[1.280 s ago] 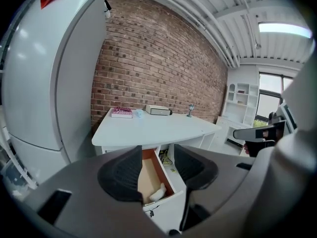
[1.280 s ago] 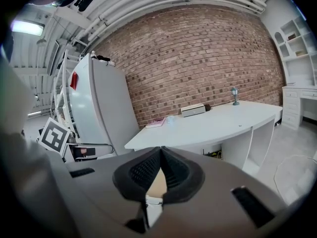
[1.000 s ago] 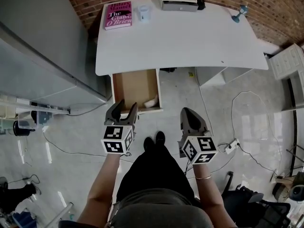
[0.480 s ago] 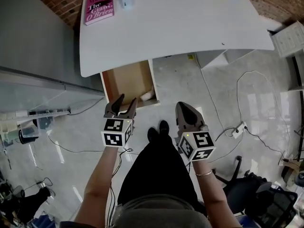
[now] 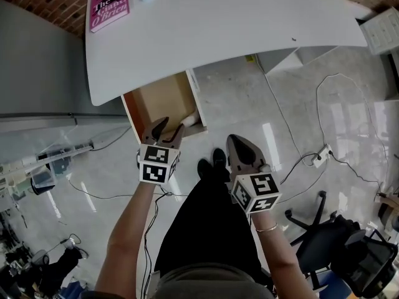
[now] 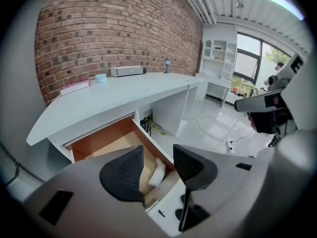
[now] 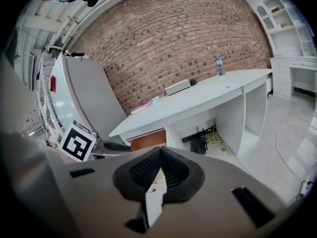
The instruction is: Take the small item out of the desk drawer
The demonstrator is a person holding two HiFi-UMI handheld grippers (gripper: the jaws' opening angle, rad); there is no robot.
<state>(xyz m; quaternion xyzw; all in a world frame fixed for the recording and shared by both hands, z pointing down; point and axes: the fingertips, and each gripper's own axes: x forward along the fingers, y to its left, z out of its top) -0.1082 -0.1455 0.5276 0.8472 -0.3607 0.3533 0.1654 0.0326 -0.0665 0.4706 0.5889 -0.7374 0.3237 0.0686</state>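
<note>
Both grippers have sunk toward the open drawer (image 5: 156, 101). Left gripper (image 5: 168, 126): jaws wide, just narrowing slightly, nothing gripped. Right gripper (image 5: 237, 143): jaws together, empty. Small white item (image 5: 192, 116) lies in the drawer's front corner, beside the side wall. Likely fault: a jaw fouls that wall, leaving an edge-only pinch that slips.

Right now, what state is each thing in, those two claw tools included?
desk drawer: pulled open.
small white item: lying in the drawer's front corner, untouched.
left gripper: open, jaws have just been closing slightly, nothing between them.
right gripper: shut, empty.
pink book: closed, flat on the desk.
</note>
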